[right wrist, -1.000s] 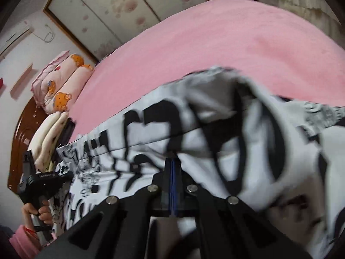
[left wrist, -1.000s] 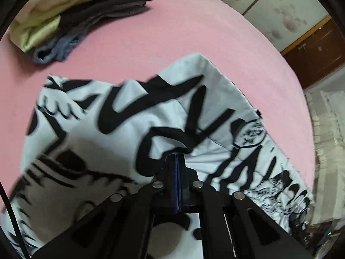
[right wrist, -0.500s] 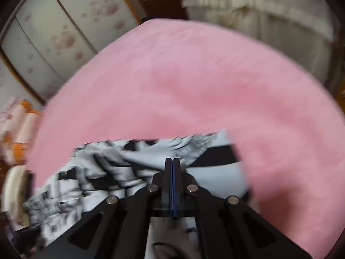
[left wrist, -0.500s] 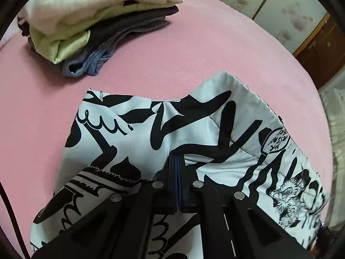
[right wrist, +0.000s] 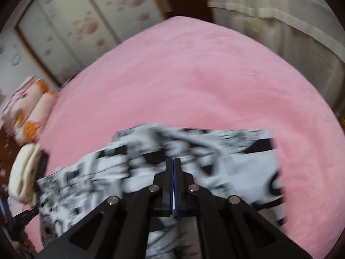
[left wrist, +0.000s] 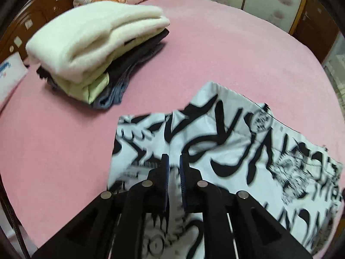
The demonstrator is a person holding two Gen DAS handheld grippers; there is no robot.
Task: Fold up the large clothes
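Now mid-fold on the pink bed (left wrist: 215,69): the black-and-white printed garment (left wrist: 237,151) lies flat w/ one fold laid, near a stack of folded clothes (left wrist: 97,49). Left gripper (left wrist: 173,161) has just been opening, jaws a narrow gap apart w/ cloth seen between them but prob. not pinched; right gripper (right wrist: 174,161) is pressed closed, apparently on nothing. Best next: clear both tools w/o snagging cloth, check edges line up, then re-grip corners for 2nd fold.
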